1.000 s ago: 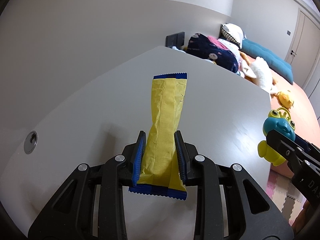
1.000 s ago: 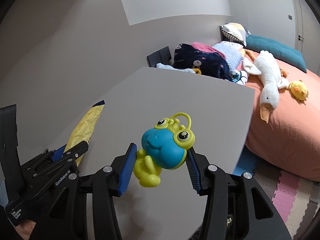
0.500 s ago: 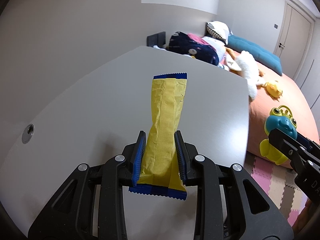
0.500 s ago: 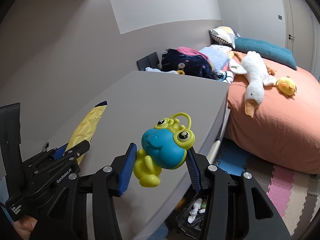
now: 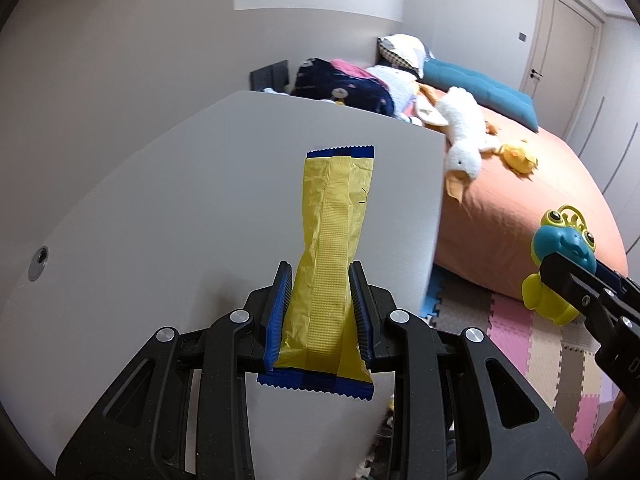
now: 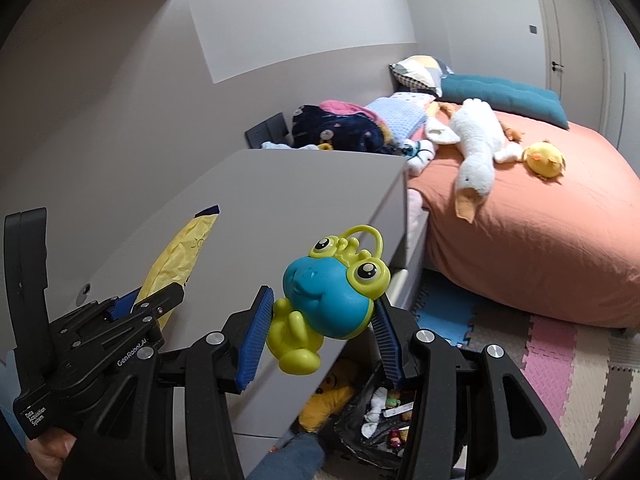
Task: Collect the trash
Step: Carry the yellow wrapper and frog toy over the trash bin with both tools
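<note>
The left gripper [image 5: 320, 312] squeezes a long yellow crinkly wrapper with blue ends [image 5: 332, 264]. The wrapper stands up between the pads, its long side pointing away toward the top of the frame, over the grey table [image 5: 160, 220]. The right gripper [image 6: 320, 332] pinches a blue and green plastic frog toy [image 6: 328, 292]. At the bottom of the right view, just under the frog, sits a black trash bag [image 6: 384, 420]. I think the right hand is nearer to it.
</note>
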Demonstrator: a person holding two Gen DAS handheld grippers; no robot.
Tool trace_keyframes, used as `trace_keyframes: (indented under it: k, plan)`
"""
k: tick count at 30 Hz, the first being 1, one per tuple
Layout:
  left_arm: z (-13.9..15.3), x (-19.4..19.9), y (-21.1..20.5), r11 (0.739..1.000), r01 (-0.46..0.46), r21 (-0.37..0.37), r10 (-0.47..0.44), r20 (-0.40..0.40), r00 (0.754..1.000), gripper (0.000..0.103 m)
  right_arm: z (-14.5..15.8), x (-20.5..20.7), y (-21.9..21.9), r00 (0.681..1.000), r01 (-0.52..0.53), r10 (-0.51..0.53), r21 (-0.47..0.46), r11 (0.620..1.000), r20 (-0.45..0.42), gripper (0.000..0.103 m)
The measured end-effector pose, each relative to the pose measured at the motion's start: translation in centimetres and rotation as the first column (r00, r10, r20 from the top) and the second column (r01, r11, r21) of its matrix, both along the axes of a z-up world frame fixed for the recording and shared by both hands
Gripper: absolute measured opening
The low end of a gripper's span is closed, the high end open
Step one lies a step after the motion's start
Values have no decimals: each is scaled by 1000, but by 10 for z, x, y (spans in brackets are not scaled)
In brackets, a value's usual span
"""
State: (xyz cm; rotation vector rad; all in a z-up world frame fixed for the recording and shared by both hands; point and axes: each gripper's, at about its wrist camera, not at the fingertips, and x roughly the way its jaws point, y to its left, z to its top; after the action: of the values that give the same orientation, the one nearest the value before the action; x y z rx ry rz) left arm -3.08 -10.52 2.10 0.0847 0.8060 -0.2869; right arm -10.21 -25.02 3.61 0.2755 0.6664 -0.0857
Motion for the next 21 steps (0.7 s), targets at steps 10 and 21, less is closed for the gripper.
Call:
trace_keyframes:
  k: [10,21]
  plan:
    - [-1,-15,-38,996,88,4,-88,-2,996,29,1,-32,-34,997,76,-76,-6,997,7,50]
    - [1,-33,-70,986,168,9,-168,4,986,29,1,-60,-66,988,152,-152,-8,988,14,50]
